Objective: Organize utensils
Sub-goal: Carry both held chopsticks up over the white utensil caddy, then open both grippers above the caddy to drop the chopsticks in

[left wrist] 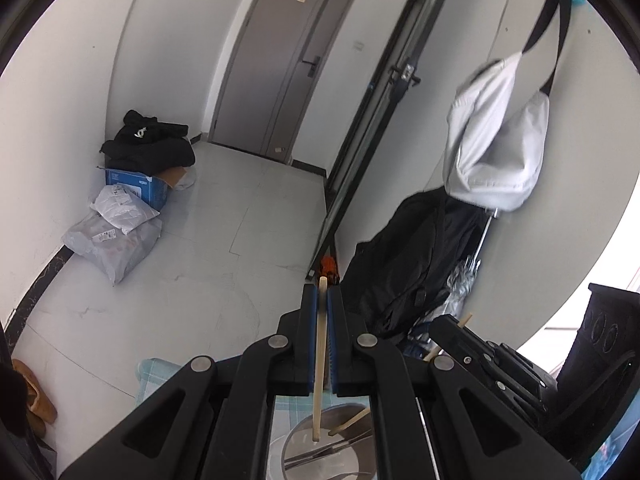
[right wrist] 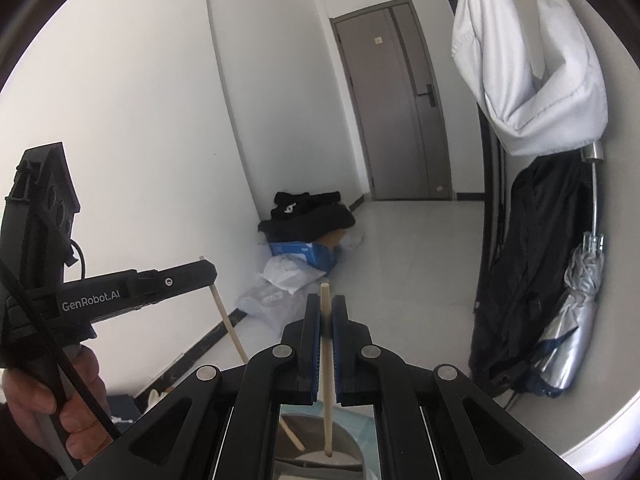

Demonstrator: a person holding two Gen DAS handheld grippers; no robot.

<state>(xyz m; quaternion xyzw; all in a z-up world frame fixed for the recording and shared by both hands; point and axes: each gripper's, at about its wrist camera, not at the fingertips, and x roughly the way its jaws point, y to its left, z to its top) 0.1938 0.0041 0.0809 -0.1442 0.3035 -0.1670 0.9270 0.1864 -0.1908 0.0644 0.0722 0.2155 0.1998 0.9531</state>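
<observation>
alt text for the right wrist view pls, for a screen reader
The right tool is shut on an upright wooden chopstick above a metal bowl. At left, a hand holds the left tool, gripping a second chopstick, in a white hallway.

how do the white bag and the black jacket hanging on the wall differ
The white bag is pale, puffy and hangs higher, from dark straps in the left wrist view; the black jacket is dark, limp and hangs lower, reaching down toward the floor. A folded silver umbrella hangs beside the black jacket, none beside the white bag. Both hang against the same wall, near the dark-framed door.
</observation>
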